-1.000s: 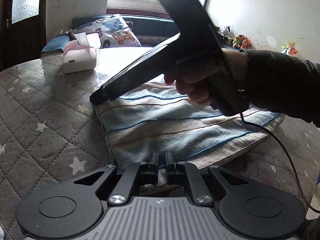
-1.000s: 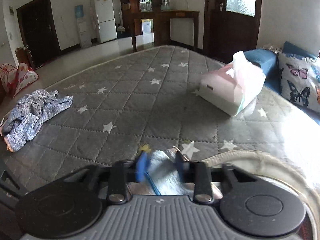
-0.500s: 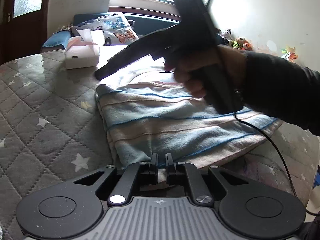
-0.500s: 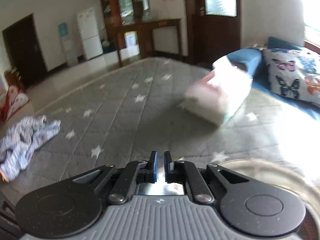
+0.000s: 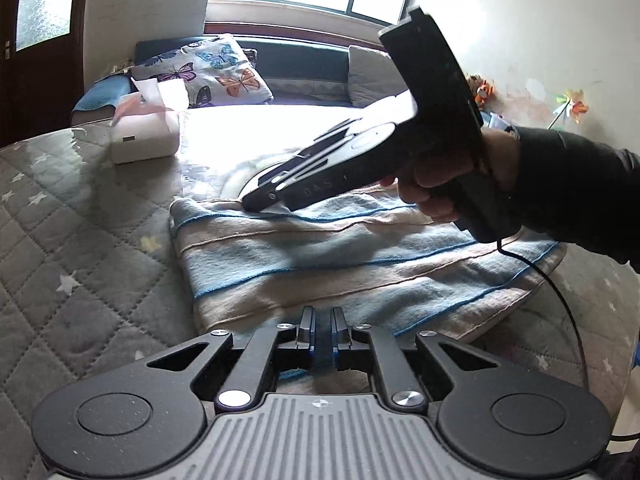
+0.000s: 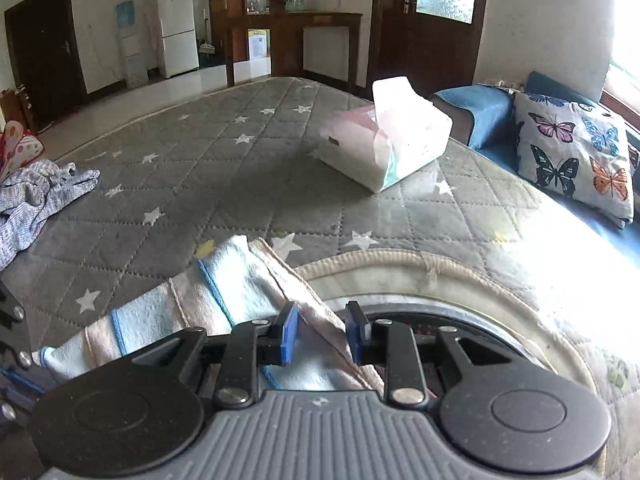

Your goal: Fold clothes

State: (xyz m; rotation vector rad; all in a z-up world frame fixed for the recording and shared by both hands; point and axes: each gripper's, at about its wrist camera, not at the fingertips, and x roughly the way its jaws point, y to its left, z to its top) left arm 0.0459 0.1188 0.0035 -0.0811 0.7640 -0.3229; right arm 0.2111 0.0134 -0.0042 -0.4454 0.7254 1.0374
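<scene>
Nearest, the left gripper (image 5: 322,334) pinches the near edge of the striped garment (image 5: 340,264), folded on the quilted bed (image 5: 80,264); soft, light and limp, it looks best taken by hems or corners. Farther, the right gripper (image 6: 318,334), shut empty half a second ago, is opening over the far edge, pads not pressing.

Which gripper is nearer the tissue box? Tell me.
Right. The right gripper sits at the towel's far edge, on the tissue box side; the left gripper grips the towel's near edge, farther away.
</scene>
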